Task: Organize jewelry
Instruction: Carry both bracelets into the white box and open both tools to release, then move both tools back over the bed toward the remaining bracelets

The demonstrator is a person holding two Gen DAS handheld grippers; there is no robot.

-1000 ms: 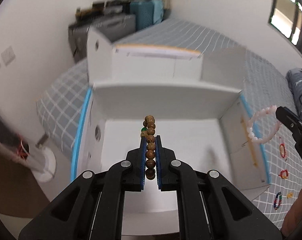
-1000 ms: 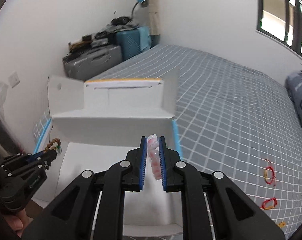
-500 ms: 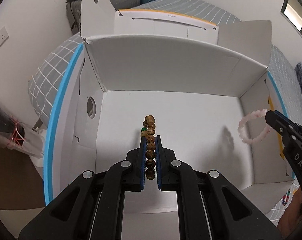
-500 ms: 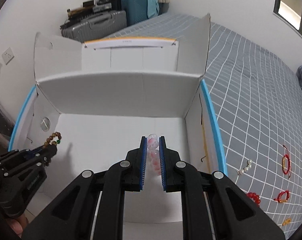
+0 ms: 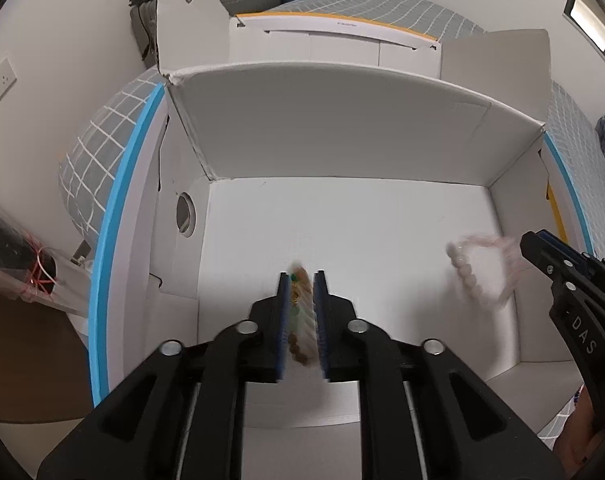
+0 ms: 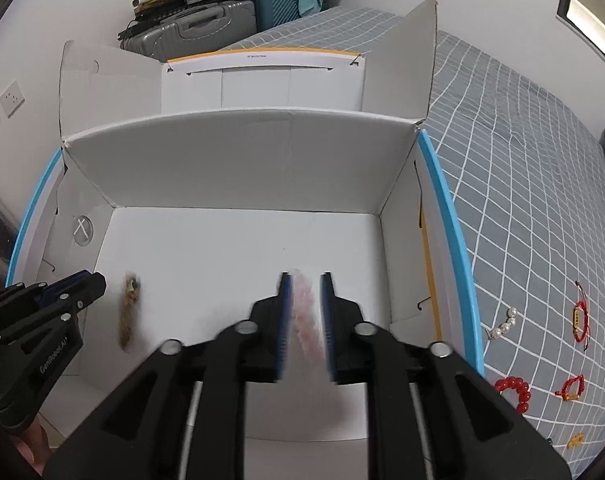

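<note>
Both grippers hang over an open white cardboard box point(image 5: 342, 128) point(image 6: 230, 168) on the bed. My left gripper point(image 5: 301, 280) is open; a brown wooden bead bracelet point(image 5: 298, 320) point(image 6: 128, 312) shows blurred between its fingers, dropping toward the box floor. My right gripper point(image 6: 304, 282) is open; a pale pink bead bracelet point(image 6: 306, 312) point(image 5: 478, 276) shows blurred between its fingers, also falling. Each gripper shows at the edge of the other's view: the right gripper point(image 5: 528, 240), the left gripper point(image 6: 98, 280).
Several bracelets lie on the grey checked bedspread right of the box: a pearl piece point(image 6: 504, 322), red cord bracelets point(image 6: 580, 316) point(image 6: 572, 386), a red bead bracelet point(image 6: 514, 392). Suitcases point(image 6: 206, 28) stand by the far wall. The box has blue-edged side flaps point(image 6: 442, 216).
Both grippers have opened over the box floor. The brown bracelet and the pink bracelet have slipped from the fingers and are blurred in fall. Both grippers moved lower into the box.
</note>
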